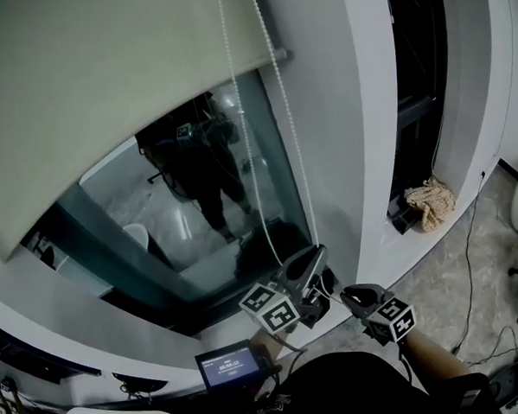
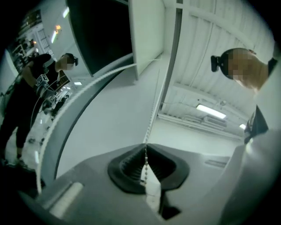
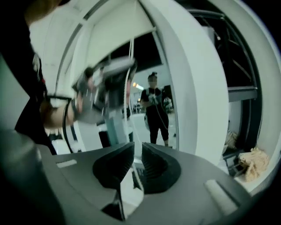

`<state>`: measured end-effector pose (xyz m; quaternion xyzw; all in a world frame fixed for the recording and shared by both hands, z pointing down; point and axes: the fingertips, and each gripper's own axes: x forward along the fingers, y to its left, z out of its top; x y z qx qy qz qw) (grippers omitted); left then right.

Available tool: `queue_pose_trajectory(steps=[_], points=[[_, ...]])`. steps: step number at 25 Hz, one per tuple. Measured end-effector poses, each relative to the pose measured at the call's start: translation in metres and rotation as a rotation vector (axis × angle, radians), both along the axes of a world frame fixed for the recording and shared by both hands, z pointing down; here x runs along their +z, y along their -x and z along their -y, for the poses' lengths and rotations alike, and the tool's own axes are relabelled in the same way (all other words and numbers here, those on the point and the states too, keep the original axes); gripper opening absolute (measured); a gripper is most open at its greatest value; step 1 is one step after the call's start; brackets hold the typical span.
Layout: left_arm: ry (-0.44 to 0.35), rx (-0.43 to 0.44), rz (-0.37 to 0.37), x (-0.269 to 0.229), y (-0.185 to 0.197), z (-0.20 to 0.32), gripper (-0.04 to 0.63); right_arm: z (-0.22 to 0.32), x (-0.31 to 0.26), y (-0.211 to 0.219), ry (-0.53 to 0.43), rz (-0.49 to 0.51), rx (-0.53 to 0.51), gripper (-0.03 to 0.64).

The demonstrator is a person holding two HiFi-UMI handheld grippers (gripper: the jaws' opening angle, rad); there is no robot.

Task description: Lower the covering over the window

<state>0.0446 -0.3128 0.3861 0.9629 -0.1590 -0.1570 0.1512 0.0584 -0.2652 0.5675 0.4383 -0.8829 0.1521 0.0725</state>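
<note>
Left gripper (image 2: 146,148) clamps the bead chain (image 2: 150,122).

A dark window (image 1: 198,205) is flanked by a white pillar (image 1: 323,112); a crumpled cloth (image 1: 430,203) is seen on a ledge (image 1: 412,239), and a cable (image 1: 468,234) is trailed across the speckled floor (image 1: 445,291).

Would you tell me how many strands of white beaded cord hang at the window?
2: the left strand crosses the glass; the right strand runs nearer the white frame.

the bead chain (image 1: 291,126) runs off the head view's top edge.
</note>
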Motion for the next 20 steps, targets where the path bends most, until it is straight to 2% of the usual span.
queue_pose_trajectory(steps=[3,5,7,8,11,15,16,17,18,20], points=[[0.03,0.028,0.098,0.056,-0.003,-0.005,0.011,0.023,-0.146,-0.028,-0.223,0.372,0.077,0.068],[0.068,0.043,0.179,0.083,-0.006,-0.013,0.011,0.03,-0.258,-0.036,-0.426,0.467,0.066,0.112],[0.106,0.063,0.242,0.107,-0.009,-0.024,0.011,0.034,-0.354,-0.033,-0.595,0.468,0.032,0.12],[0.121,0.075,0.263,0.119,-0.01,-0.029,0.012,0.038,-0.394,-0.028,-0.646,0.466,0.004,0.12],[0.152,0.102,0.281,0.141,-0.008,-0.045,0.012,0.057,-0.474,-0.013,-0.675,0.475,-0.047,0.138],[0.15,0.121,0.27,0.139,-0.002,-0.057,0.012,0.08,-0.541,0.001,-0.68,0.482,-0.062,0.133],[0.149,0.122,0.27,0.138,-0.001,-0.058,0.012,0.083,-0.549,0.001,-0.677,0.487,-0.053,0.051],[0.15,0.117,0.271,0.138,0.0,-0.057,0.012,0.086,-0.553,0.001,-0.676,0.49,-0.038,0.018],[0.152,0.106,0.276,0.139,0.002,-0.056,0.012,0.085,-0.553,-0.001,-0.691,0.486,-0.021,0.015],[0.146,0.047,0.309,0.144,0.012,-0.049,0.014,0.075,-0.549,-0.005,-0.793,0.425,0.02,0.012]])
